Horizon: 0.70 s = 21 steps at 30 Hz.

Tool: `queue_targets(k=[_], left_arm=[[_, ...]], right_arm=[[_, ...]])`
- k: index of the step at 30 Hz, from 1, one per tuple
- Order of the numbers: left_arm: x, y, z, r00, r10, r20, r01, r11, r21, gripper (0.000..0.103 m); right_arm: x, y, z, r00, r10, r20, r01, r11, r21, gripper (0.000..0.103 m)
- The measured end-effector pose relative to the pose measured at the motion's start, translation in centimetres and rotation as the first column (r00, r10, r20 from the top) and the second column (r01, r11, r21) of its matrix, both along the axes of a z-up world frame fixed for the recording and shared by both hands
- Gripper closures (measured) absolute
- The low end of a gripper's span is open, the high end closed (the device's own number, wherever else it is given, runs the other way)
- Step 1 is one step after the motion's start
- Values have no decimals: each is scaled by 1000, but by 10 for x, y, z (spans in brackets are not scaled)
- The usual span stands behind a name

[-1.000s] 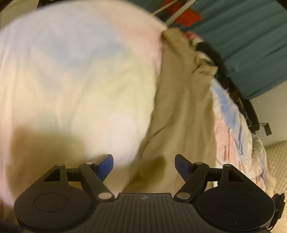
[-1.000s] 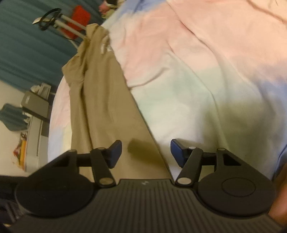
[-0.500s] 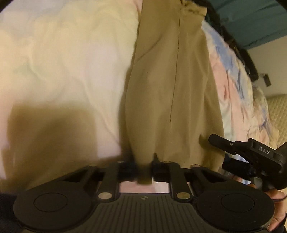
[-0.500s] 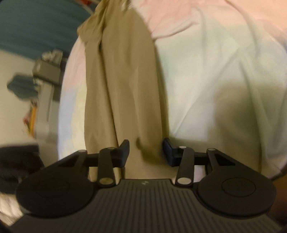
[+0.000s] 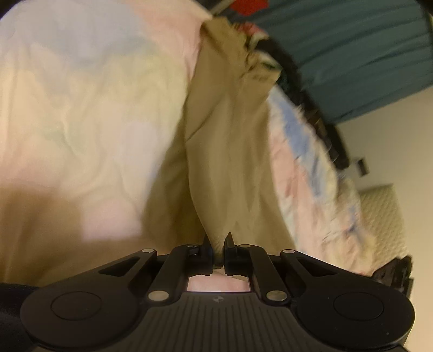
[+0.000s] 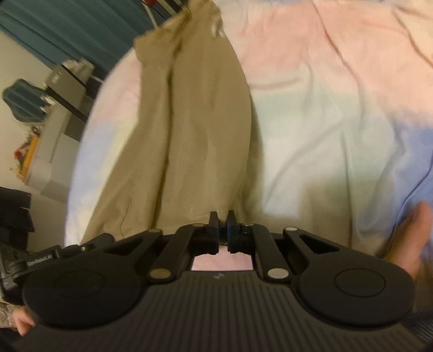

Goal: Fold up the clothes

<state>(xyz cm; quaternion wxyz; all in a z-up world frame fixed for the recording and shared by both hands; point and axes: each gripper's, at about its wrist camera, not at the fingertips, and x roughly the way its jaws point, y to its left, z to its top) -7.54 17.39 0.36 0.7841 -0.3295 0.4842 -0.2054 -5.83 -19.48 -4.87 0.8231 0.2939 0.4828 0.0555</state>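
Note:
A tan garment, long and narrow like trousers, lies along a pastel tie-dye bed cover. My left gripper is shut on the garment's near hem, which rises in a ridge from the jaws. In the right wrist view the same tan garment runs away from me over the bed cover. My right gripper is shut on the near hem at its right corner. The left gripper's body shows at the lower left of that view.
A teal curtain hangs behind the bed. Dark clothes and a red item lie at the bed's far edge. A grey shelf unit stands beside the bed. Beige carpet lies to the right.
Both grippers went from open above the hem to shut on it. The near end of the garment has since lifted, and the views have tilted up.

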Motion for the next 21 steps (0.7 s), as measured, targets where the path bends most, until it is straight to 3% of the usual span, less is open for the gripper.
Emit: queue_targets(k=[8,11,16,21], left_arm=[[-32,12,69,985,11,171,6,995,-98,97],[-61,14,85,980,-5,199,28,994,-109,97],[-81,-7,82,982,-17,188,41,991,-124,97],[-44,-12,75,987,1,159,16,994,-107,97]], right_arm=[[-22,-13,97,974,33,225,-40,999,30,96],[-42,-13,115,958,90,272,-96,995,10,96],[-62,-10,111,947,147,285,-157,988,11,96],[-26,-15,93,958,105,268,-126,990,65,96]])
